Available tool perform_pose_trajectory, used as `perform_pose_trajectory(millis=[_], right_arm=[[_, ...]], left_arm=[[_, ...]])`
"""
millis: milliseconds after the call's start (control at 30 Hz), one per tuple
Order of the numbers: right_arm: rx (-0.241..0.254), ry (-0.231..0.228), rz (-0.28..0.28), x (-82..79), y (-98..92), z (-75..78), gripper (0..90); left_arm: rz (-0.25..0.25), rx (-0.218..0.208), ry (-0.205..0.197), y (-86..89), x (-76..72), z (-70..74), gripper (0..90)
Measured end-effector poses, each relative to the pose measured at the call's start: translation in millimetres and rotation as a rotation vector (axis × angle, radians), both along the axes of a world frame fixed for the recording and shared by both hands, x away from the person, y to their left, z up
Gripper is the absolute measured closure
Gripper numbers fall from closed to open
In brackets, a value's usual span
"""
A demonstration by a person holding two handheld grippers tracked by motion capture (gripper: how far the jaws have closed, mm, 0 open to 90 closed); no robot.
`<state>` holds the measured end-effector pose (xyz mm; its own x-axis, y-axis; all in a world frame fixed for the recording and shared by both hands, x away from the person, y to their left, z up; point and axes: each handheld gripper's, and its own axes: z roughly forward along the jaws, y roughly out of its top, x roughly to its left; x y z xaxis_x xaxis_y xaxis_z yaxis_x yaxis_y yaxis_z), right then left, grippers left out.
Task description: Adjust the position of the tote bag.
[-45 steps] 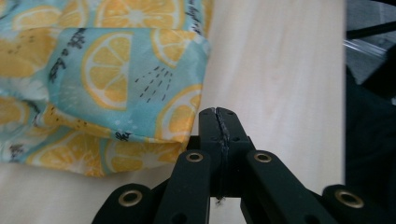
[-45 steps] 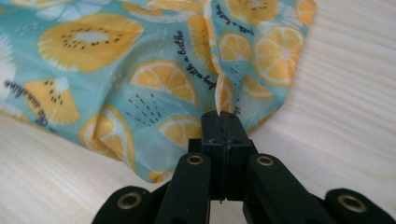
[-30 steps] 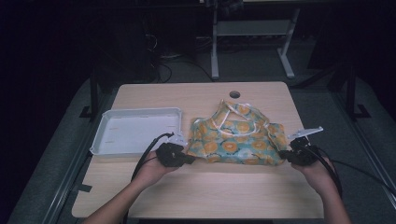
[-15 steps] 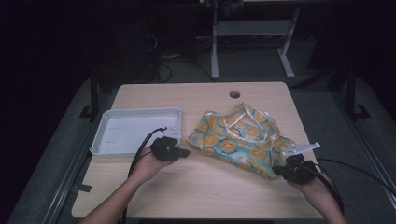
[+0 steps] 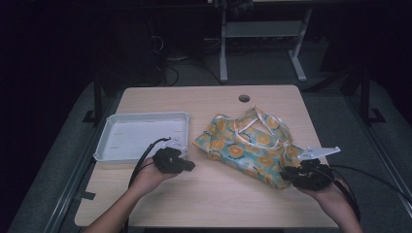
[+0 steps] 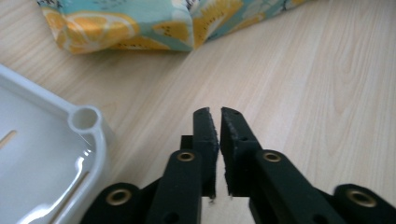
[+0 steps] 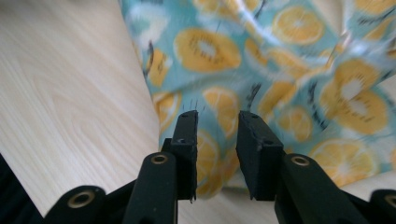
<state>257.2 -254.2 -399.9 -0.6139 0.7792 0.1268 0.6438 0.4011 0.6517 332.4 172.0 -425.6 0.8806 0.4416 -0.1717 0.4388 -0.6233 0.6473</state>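
Observation:
A teal cloth printed with orange slices (image 5: pixel 252 145) lies rumpled and slanted on the wooden table, right of centre. My left gripper (image 5: pixel 190 166) rests on the table just left of the cloth's near-left corner and does not touch it. In the left gripper view its jaws (image 6: pixel 215 112) have just been opening and stand a narrow gap apart, nothing between them, with the cloth (image 6: pixel 121 30) farther ahead. My right gripper (image 5: pixel 284 172) sits at the cloth's front right corner. Its jaws (image 7: pixel 217 114) have just been opening; the cloth (image 7: pixel 280 60) lies under the gap, unpinched.
A white plastic tray (image 5: pixel 141 115) stands at the table's left, its corner (image 6: pixel 86 119) close to my left gripper. A round cable hole (image 5: pixel 244 98) is near the far edge. Bare tabletop runs along the front between both hands. Cables trail from each gripper.
Both grippers let go of the cloth's corners. The right hand drew its corner toward the front right, so the cloth now lies slanted. The left gripper stayed put, off the cloth.

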Motion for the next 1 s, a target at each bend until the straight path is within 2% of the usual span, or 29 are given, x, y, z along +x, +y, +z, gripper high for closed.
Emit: perform_pose_trajectory(millis=[133, 333, 467, 667, 833, 1000], right_arm=[[0.019, -0.022, -0.010, 3.7, -2.7, 3.7, 64.0], [0.010, -0.036, -0.011, 14.6, -1.2, 4.9, 59.0], [0.018, -0.053, -0.037, 24.1, -1.8, 9.3, 56.9], [0.004, -0.078, -0.044, 34.6, -2.4, 12.3, 54.1], [0.001, -0.087, -0.105, 45.9, -14.5, 16.5, 51.0], [-0.015, -0.091, -0.170, 66.9, -25.9, 15.4, 46.9]], left_arm=[[-0.005, 0.012, 0.004, -0.6, -2.7, -0.2, 79.0], [-0.003, 0.002, 0.010, 0.6, -5.2, -0.4, 71.6], [-0.008, 0.012, 0.013, 0.2, -7.2, -1.7, 70.3], [-0.007, 0.015, 0.005, 1.0, -12.2, 0.2, 69.2], [-0.001, 0.010, 0.004, 3.7, -13.4, 1.8, 68.6], [0.007, 0.013, 0.007, 5.6, -13.6, 1.2, 67.4]])
